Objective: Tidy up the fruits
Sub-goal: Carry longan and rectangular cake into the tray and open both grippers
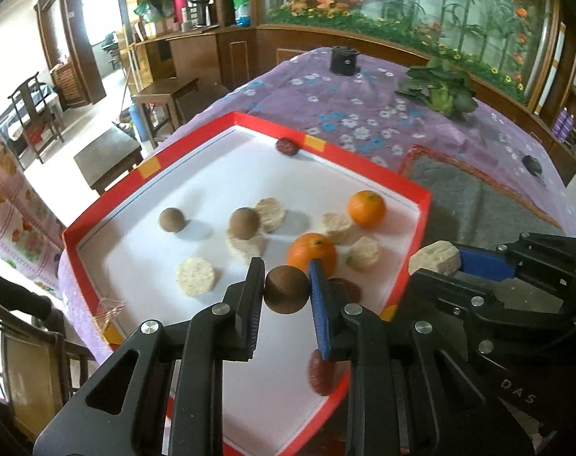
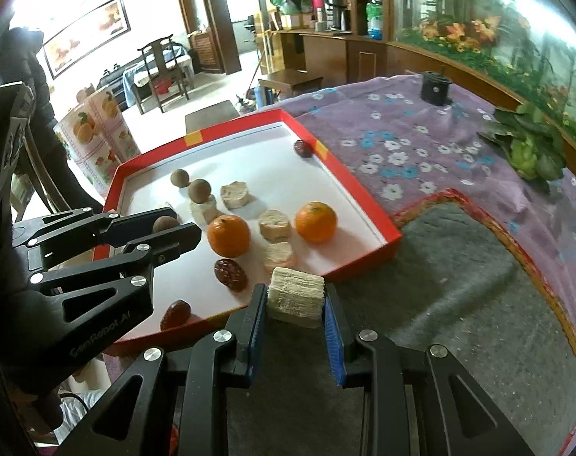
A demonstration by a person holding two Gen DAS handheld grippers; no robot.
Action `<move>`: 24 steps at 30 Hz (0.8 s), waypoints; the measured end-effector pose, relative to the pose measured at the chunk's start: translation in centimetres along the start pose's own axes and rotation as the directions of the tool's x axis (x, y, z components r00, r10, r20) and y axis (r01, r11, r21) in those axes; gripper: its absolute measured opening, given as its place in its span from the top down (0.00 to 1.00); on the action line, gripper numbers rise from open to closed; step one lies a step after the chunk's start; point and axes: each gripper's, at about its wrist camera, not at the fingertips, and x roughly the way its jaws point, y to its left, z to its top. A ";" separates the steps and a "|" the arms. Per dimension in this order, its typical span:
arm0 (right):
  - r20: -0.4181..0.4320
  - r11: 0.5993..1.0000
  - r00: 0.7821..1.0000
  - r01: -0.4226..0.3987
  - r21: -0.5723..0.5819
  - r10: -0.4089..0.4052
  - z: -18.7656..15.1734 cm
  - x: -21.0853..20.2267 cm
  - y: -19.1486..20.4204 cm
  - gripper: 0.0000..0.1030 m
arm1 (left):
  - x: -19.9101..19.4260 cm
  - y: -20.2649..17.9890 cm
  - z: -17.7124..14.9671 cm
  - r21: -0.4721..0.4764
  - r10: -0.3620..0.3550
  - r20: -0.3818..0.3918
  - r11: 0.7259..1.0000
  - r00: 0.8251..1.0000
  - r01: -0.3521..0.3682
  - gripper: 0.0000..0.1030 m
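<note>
Left gripper (image 1: 286, 288) clamping brown ball (image 1: 286, 289), right gripper (image 2: 295, 298) clamping sideways, seemingly short pale cylinder (image 2: 296, 296)

A purple flowered cloth (image 2: 413, 144) covers the counter, with a grey mat (image 2: 459, 285) edged in red lying on it. A leafy green vegetable (image 1: 441, 89) rests near the far edge, well apart from a small black cylinder (image 1: 344, 60). Behind stands a wooden cabinet (image 1: 211, 49) bearing a dark thermos (image 1: 197, 2) and a pink bottle (image 1: 180, 5). A wooden chair (image 2: 162, 68) stands across the room.
</note>
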 end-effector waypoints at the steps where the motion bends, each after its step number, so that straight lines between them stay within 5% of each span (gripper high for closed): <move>1: -0.005 1.000 1.000 -0.003 -0.005 0.003 0.1 0.2 0.2 0.74 | 0.1 0.4 -0.1 -0.004 0.006 0.001 1.000 1.000 -0.006 0.78; 24: -0.057 0.995 0.998 -0.004 -0.097 -0.001 2.8 3.9 2.7 0.74 | 1.4 2.3 -1.2 -0.036 0.028 -0.026 0.999 0.999 -0.029 0.78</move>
